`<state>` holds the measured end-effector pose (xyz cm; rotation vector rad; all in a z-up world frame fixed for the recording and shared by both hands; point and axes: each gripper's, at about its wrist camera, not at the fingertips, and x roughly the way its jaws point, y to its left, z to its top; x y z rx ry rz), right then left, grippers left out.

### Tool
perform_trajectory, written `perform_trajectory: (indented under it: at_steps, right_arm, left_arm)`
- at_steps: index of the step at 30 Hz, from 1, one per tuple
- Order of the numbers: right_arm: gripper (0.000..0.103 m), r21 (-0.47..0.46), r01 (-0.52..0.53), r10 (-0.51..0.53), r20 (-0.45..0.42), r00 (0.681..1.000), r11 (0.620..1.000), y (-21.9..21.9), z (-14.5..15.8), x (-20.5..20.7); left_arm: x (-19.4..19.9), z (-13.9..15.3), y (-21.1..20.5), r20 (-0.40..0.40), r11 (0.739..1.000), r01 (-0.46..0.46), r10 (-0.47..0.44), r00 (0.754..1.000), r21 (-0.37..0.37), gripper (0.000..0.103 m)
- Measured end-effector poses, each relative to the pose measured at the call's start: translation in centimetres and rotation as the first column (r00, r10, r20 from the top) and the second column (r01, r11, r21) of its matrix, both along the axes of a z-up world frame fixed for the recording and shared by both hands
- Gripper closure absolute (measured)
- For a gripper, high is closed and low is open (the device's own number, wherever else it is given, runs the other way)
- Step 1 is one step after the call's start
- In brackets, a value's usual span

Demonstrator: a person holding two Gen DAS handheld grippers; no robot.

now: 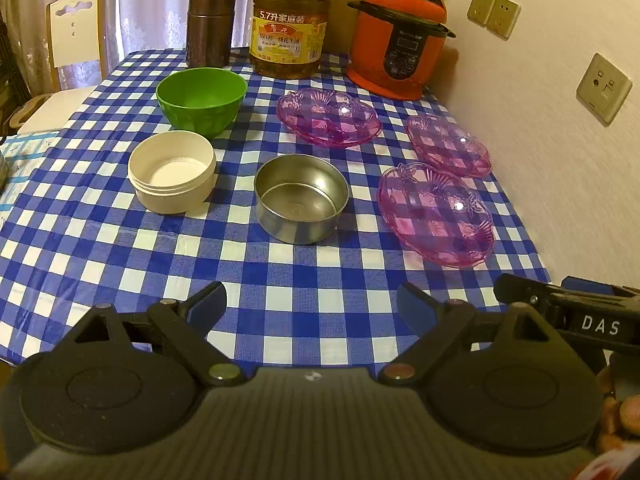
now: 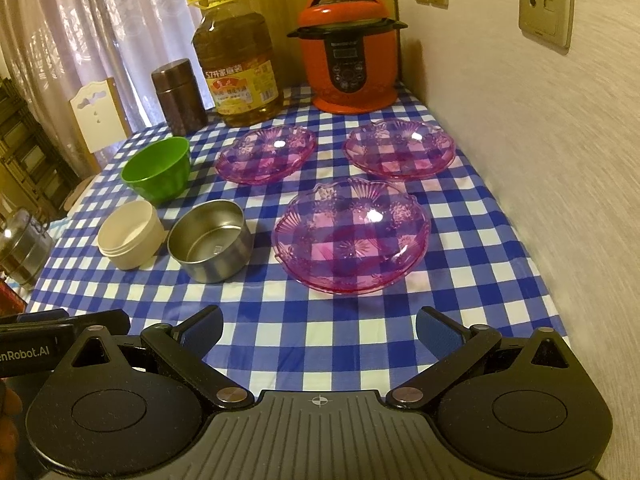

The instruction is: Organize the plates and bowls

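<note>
Near pink plate [image 2: 352, 236] sits on the tabletop [image 2: 480, 280] right of the steel bowl [image 2: 211, 240]. It looks light, slick and brittle (I'd pinch its scalloped rim). Both claws, left [image 1: 310, 306] and right [image 2: 318, 328], are spread, empty.

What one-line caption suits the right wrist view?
Open right gripper facing three pink plates, green, cream and steel bowls.
</note>
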<state>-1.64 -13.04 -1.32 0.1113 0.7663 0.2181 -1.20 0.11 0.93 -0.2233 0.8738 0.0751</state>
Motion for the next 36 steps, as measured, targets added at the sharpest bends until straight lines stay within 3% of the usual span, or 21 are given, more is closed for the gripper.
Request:
perform_trajectory:
  at_steps: [36]
  right_arm:
    - [0.001, -0.001, 0.002, -0.002, 0.0, 1.0, 1.0, -0.29, -0.22, 0.07]
  left_arm:
    - [-0.07, -0.29, -0.4, -0.002, 1.0, 0.001, -0.001, 1.0, -0.003, 0.012]
